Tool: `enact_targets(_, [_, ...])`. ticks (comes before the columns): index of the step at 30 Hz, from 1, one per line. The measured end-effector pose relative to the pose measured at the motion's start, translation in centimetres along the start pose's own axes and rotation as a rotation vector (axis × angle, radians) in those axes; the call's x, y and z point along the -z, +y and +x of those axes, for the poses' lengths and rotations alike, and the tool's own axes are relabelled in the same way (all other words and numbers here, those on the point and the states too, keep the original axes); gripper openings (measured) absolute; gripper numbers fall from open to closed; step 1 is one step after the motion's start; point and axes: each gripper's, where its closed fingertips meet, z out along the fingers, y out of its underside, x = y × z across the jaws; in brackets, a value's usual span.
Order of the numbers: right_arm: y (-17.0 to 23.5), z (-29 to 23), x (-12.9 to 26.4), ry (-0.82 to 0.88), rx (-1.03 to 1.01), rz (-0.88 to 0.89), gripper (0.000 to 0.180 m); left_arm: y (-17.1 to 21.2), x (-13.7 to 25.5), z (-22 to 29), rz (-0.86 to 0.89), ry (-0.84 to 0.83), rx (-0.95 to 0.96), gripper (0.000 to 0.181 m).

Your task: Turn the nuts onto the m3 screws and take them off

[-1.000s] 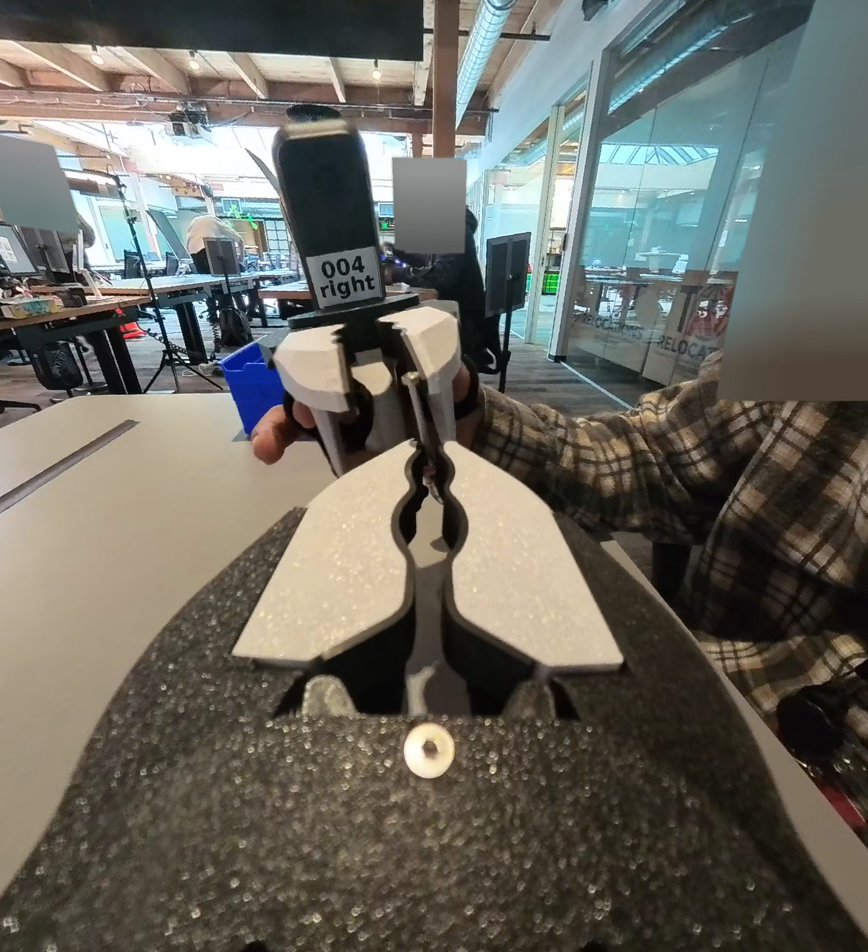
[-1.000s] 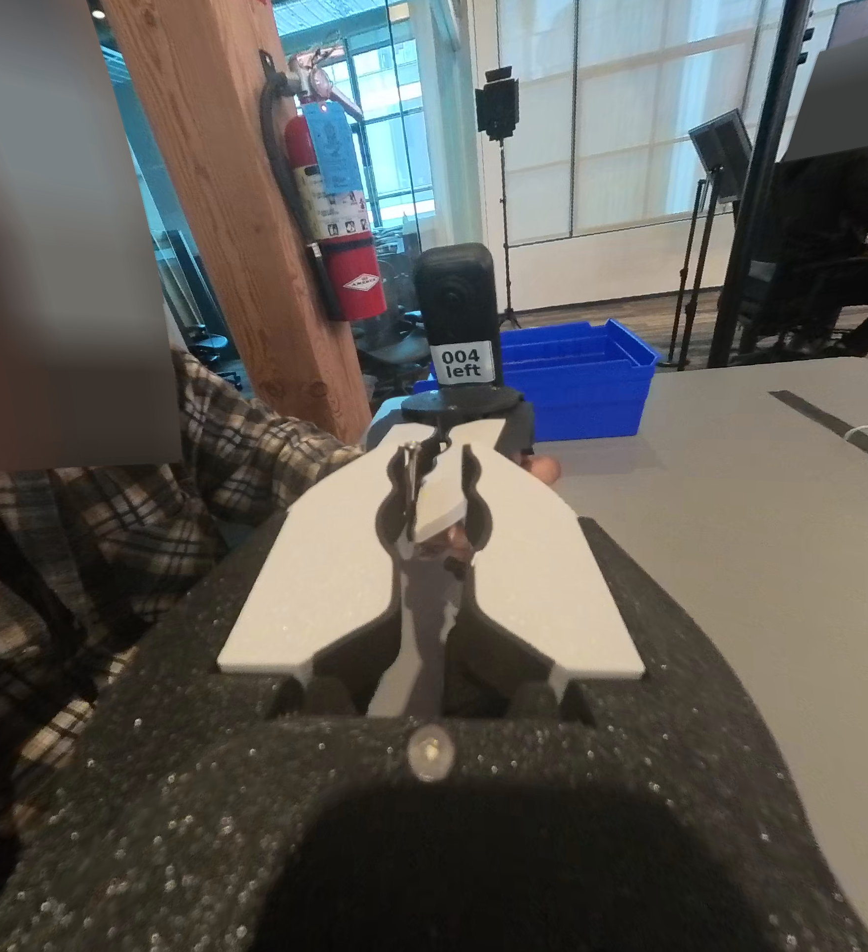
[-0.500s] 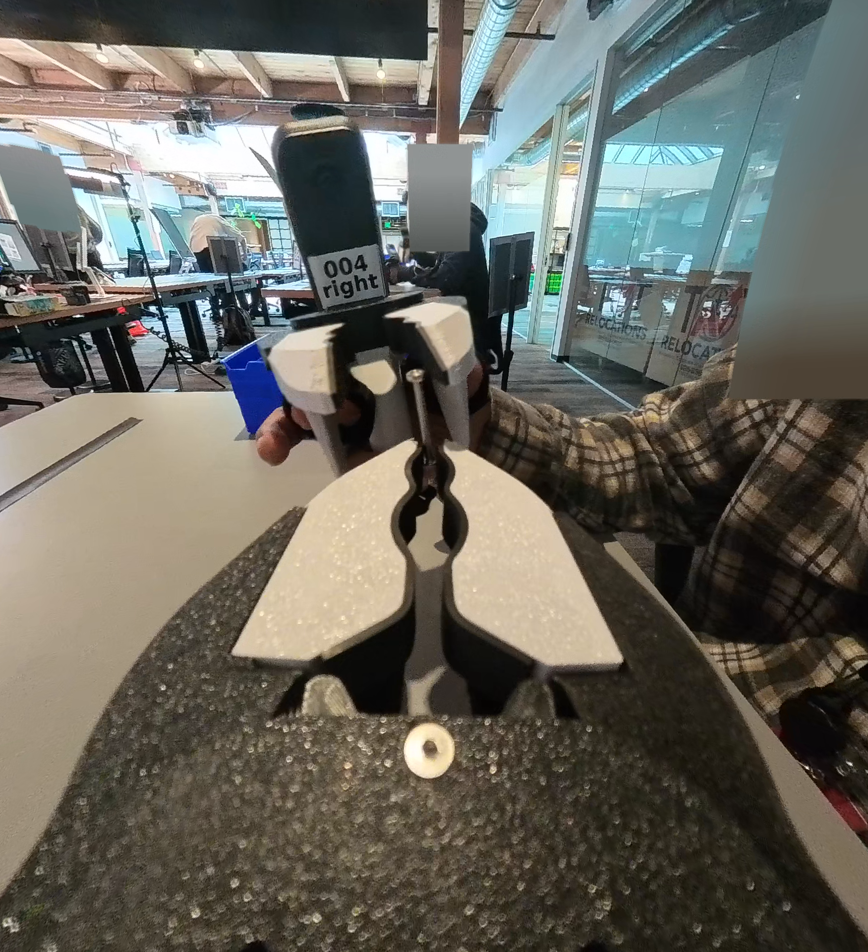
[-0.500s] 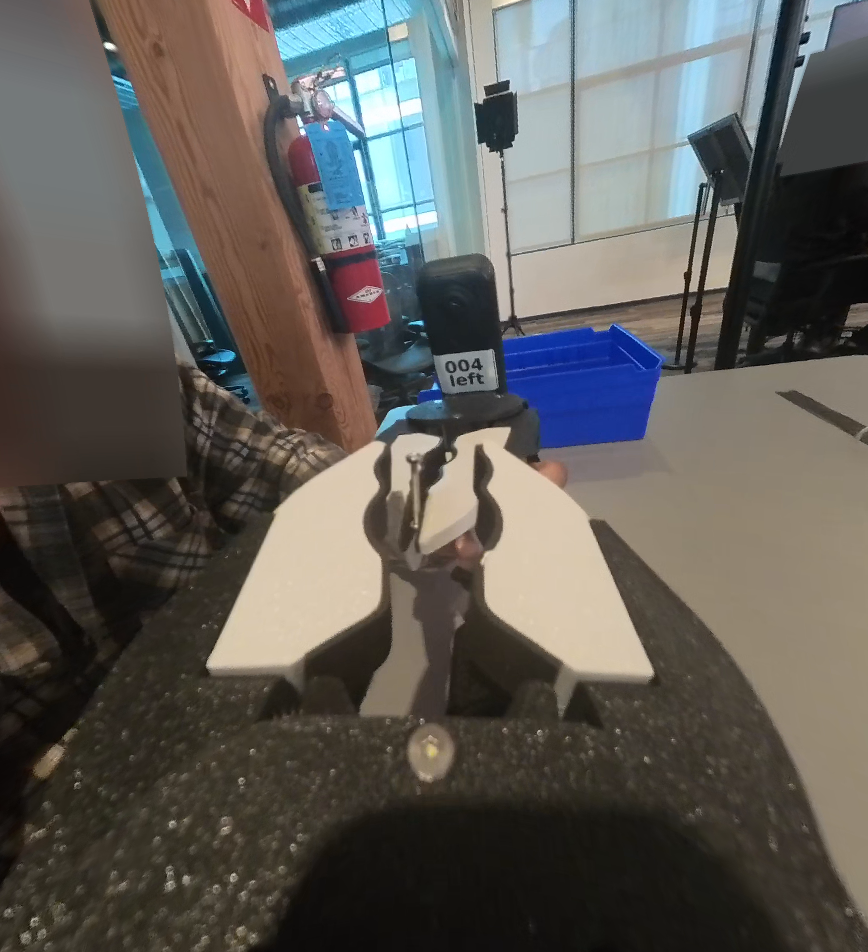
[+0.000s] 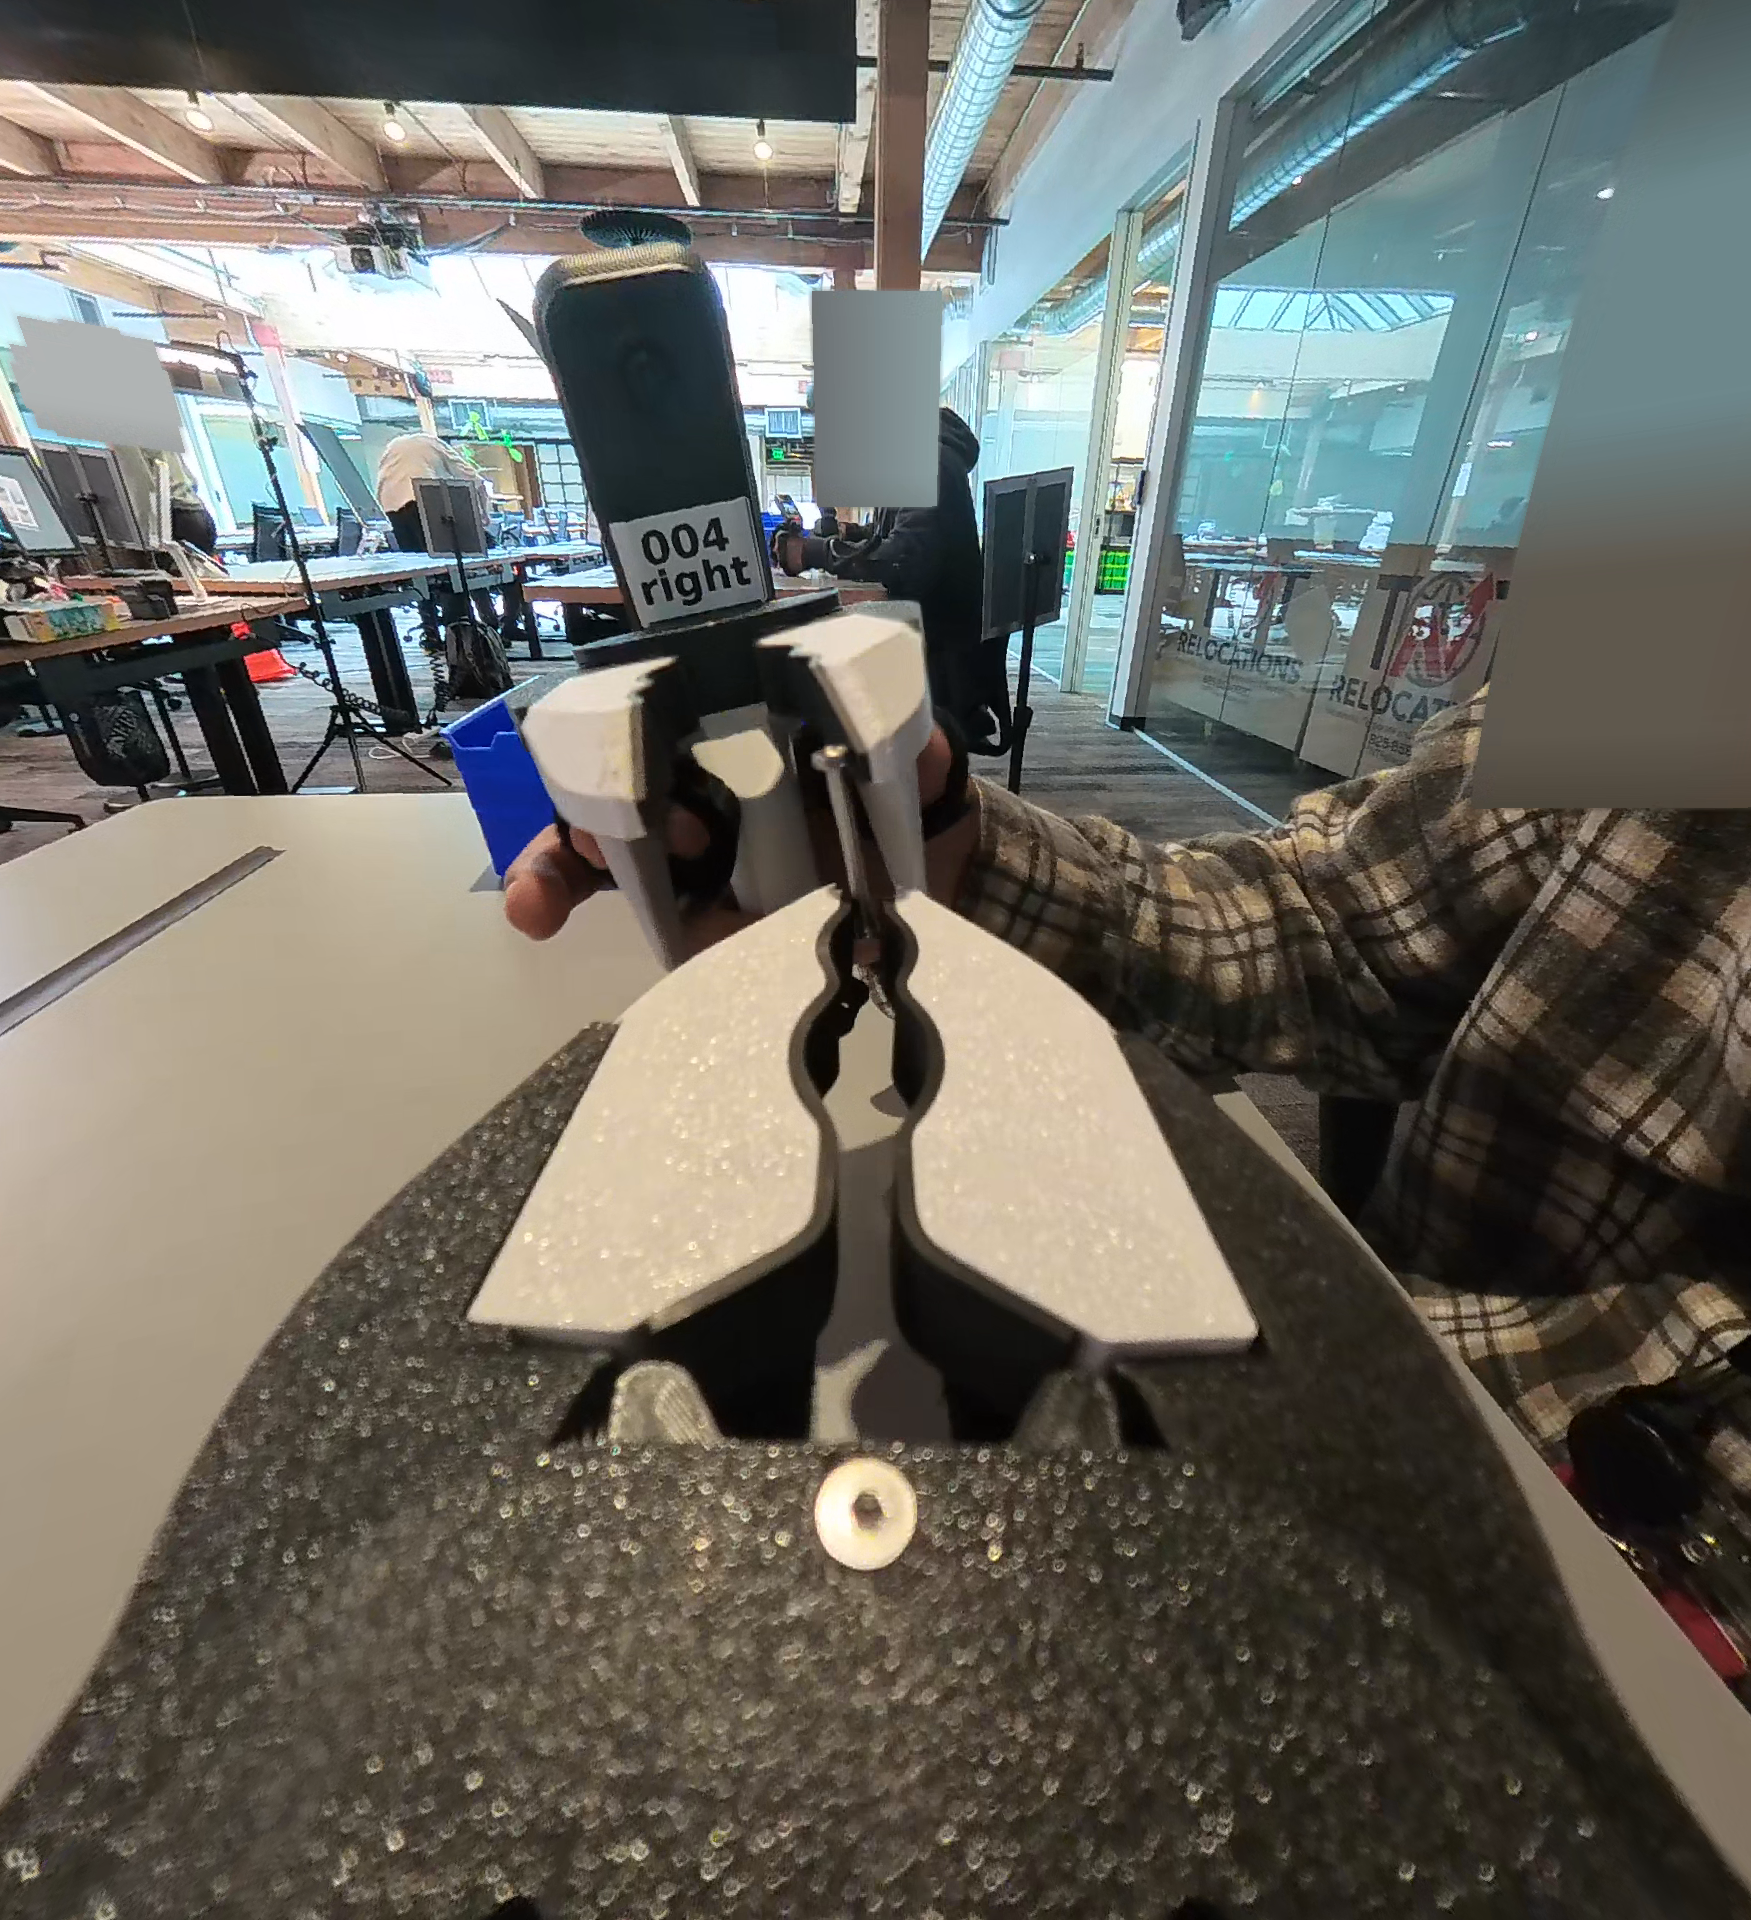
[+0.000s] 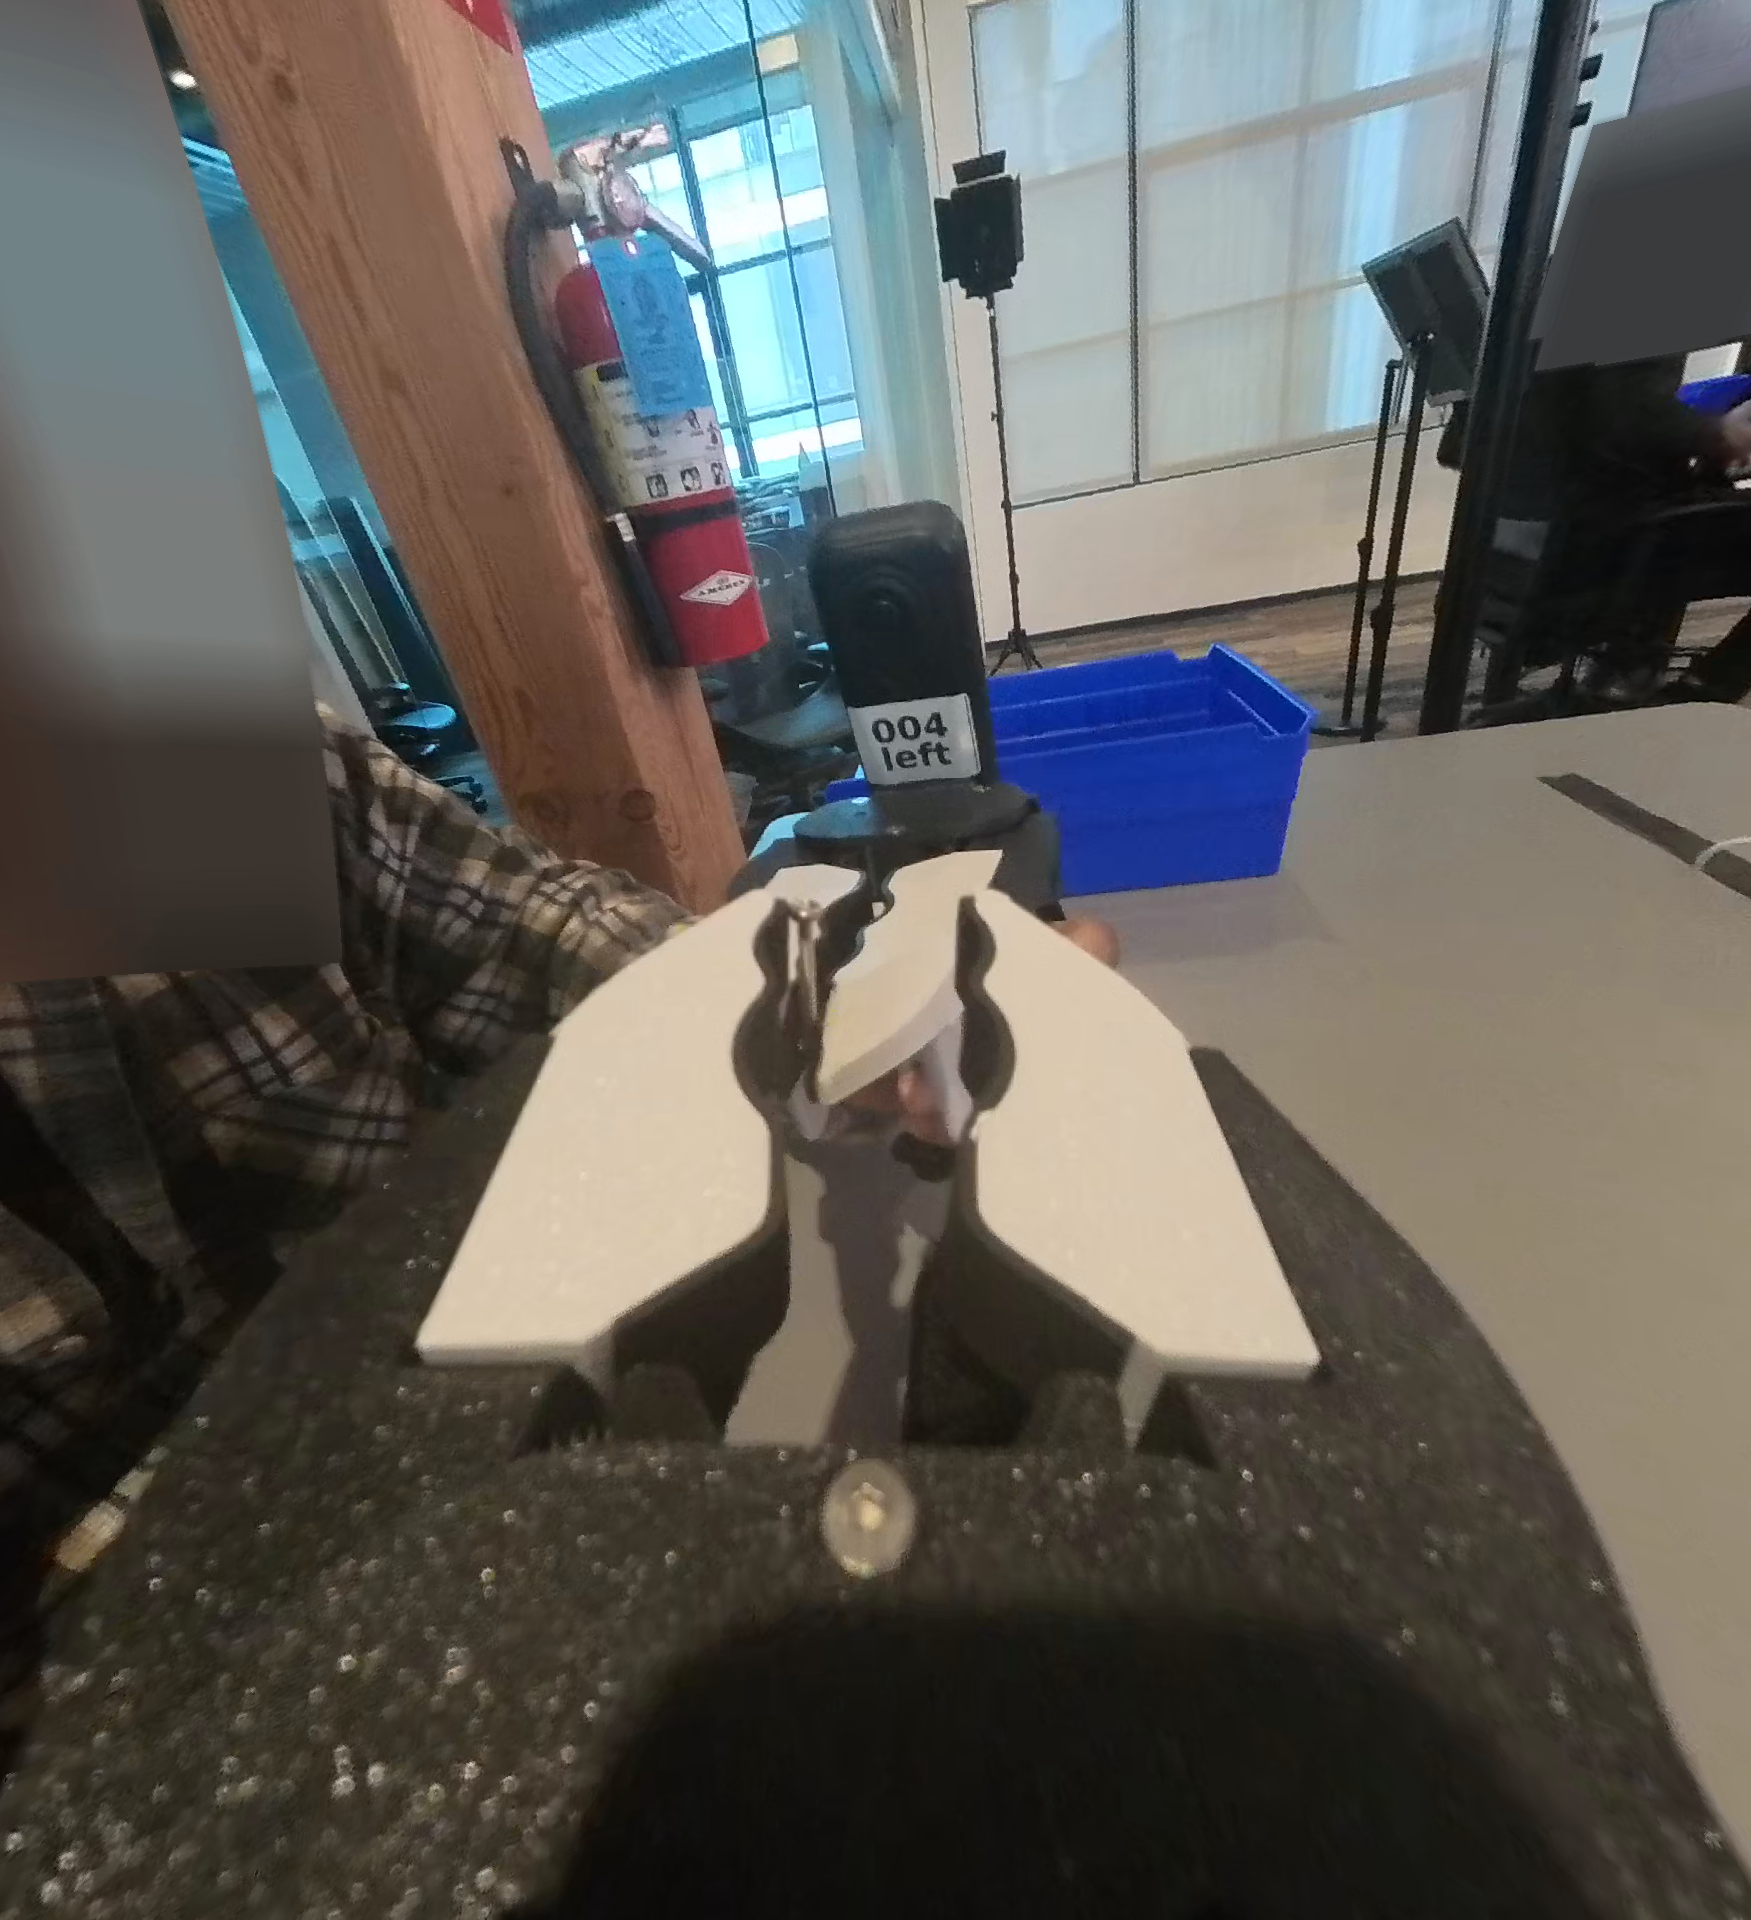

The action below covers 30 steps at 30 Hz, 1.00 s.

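My left gripper [image 5: 866, 916] is shut on the lower end of a thin metal screw [image 5: 847, 831]. Something small and metallic sits between its tips; I cannot tell whether it is a nut. The screw slants up and away, with its head by the far finger of my right gripper [image 5: 767, 831]. The right gripper faces the left one, with its jaws apart. In the right wrist view the right gripper [image 6: 876, 920] straddles the left gripper's closed fingers [image 6: 892, 987]. The screw [image 6: 804, 966] stands just inside its left finger.
Both grippers hover over a grey table [image 5: 175, 1039] with a dark strip [image 5: 123, 935] set into it. A blue bin [image 6: 1141, 769] stands at the table's far end. A plaid sleeve [image 5: 1318, 987] is on one side. A wooden post holds a red fire extinguisher [image 6: 684, 540]. Left and right tips are no more than a few centimetres apart.
The right gripper has shifted a little and tilted about the screw. The left gripper still holds the screw's lower end at the same spot.
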Motion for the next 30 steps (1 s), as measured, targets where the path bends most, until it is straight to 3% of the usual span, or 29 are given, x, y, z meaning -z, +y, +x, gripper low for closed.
enact_targets(10, [-0.2,-0.5,0.1,-0.025,-0.005,0.003,0.029,0.0,0.1,-0.2,0.005,-0.010,0.005,0.004])
enact_targets(18, [0.2,-1.1,-0.3,-0.068,-0.001,-0.012,0.006,0.1,0.0,-0.2,-0.003,-0.006,0.005,0.004])
enact_targets(30, [-0.1,-1.7,-0.1,-0.117,-0.001,0.014,0.005,-0.3,0.0,0.4,0.017,0.030,0.003,0.003])
